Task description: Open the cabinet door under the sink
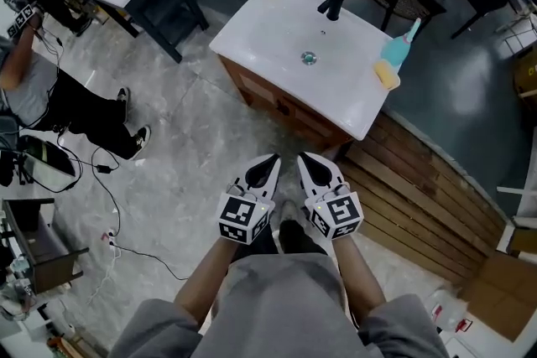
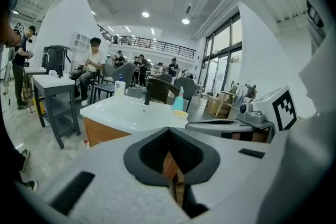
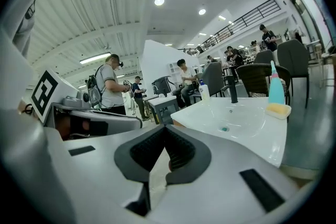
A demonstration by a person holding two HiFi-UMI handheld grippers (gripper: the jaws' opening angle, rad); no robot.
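Cabinet door [image 1: 281,103] is part of the brown wooden front under the white sink [image 1: 277,25]. It lies ahead of both grippers, with a stretch of bare floor between. That front runs on a slant: its far end trails off ahead and to the left, and its near corner comes close in front of the right gripper [image 1: 307,160]. I'd judge that one the nearer. The left gripper [image 1: 269,160] hangs just beside it, and both are tucked in against the person's body. Each has its jaws brought together at the tips, with nothing caught between them. I can't make out a handle from where they are. Left of the grippers the floor lies open, with cables [image 1: 109,180] farther out. To their right a slatted wooden platform [image 1: 419,189] runs up to the cabinet's near end, so there looks to be less room on that side.
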